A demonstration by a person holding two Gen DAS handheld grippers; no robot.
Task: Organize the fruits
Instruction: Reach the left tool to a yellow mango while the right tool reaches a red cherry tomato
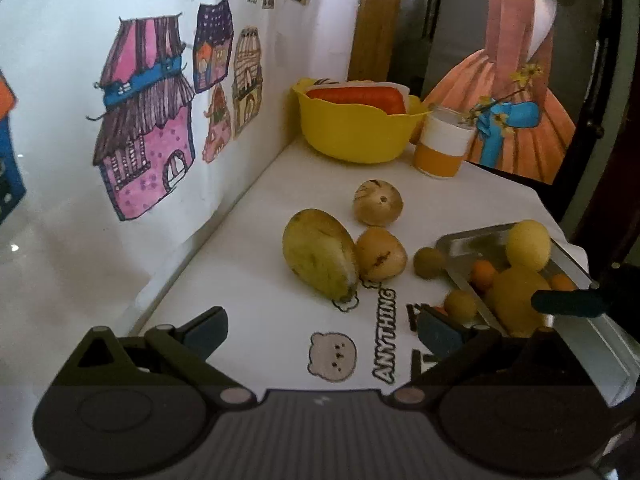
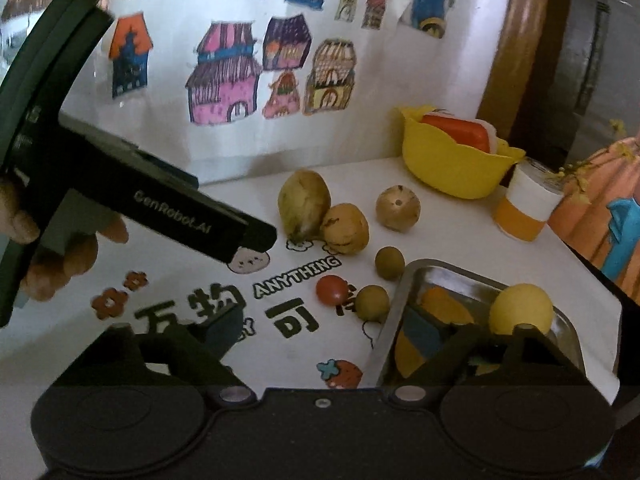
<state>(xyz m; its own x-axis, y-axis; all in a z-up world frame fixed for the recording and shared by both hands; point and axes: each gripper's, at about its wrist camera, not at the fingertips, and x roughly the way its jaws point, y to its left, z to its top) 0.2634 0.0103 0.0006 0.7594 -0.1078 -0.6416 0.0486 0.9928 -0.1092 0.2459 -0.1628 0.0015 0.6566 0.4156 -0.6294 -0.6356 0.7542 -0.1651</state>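
Several fruits lie in two groups on the white printed worktop (image 2: 448, 236). In the rectangular steel tray (image 2: 436, 270) at the right sit a pale yellow round fruit (image 2: 520, 309), a larger yellow-orange fruit (image 1: 516, 294) and at least two small orange fruits (image 1: 482, 274). Just outside the tray's left rim rest two small olive-green round fruits (image 2: 389, 263), and near them a small red tomato-like fruit (image 2: 332, 289). Farther back a large greenish-yellow mango (image 1: 318, 258) touches a tan round fruit with a dark scar (image 1: 380, 253); a second tan round fruit with a hole at its top (image 1: 378, 203) stands apart behind them.

The right tongs (image 2: 328, 340) are spread wide: one blue-padded finger hangs over the worktop print, the other reaches into the tray in front of the larger yellow-orange fruit, and nothing is pinched between them. The left tongs (image 1: 320, 330) are also spread wide and empty, over the printed bear and the word "ANYTHING", their right finger close to the tray's near corner. In the right wrist view a hand (image 2: 60, 256) holds the left tool's black handle.

At the back of the worktop stand a yellow scalloped plastic bowl (image 1: 352, 132) holding an orange-and-white object, and beside it an orange-and-white banded cup (image 1: 442, 146). Coloured drawings of houses (image 1: 146, 120) cover the white wall to the left.
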